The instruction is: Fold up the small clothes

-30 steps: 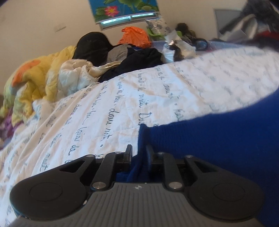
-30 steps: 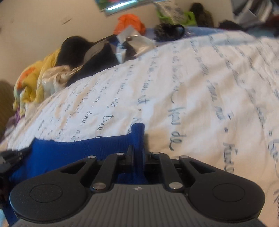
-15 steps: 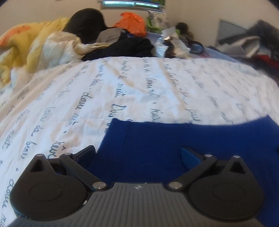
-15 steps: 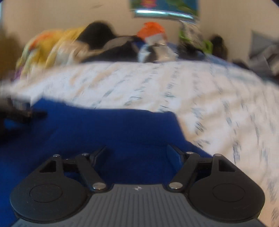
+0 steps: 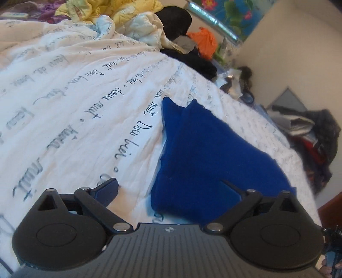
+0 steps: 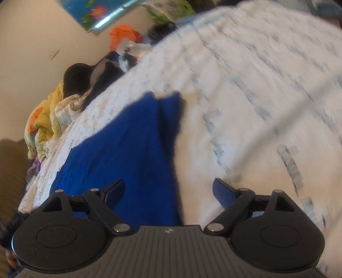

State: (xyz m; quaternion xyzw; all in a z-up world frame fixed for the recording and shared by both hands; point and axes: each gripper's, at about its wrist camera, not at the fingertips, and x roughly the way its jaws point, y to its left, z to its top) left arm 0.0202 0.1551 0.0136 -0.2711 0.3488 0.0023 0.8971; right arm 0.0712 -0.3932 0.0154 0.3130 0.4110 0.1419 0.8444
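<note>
A folded blue knit garment [image 5: 203, 149] lies flat on the white bedcover with script print [image 5: 74, 96], two pointed corners at its far end. My left gripper [image 5: 168, 189] hovers at its near left corner, jaws wide and closing slightly. The garment's edge lies between the fingers, and the pads press on nothing. In the blurred right wrist view the same garment [image 6: 128, 149] reaches under my right gripper [image 6: 168, 191]. Its jaws are opening, with the garment's right edge between them untouched and the bedcover [image 6: 245, 107] beside it.
At the bed's far end lies a yellow quilt [image 5: 102, 10] with a heap of dark clothes [image 5: 192, 59] and an orange item [image 5: 203, 40]. A pile of clothes [image 5: 314, 136] sits beyond the bed's right side. A flowered poster [image 6: 89, 10] hangs on the wall.
Both grippers were shut on the blue garment's edge. They have let go, opened wide and drawn back, each rolling to a tilt. The garment now rests folded on the bed.
</note>
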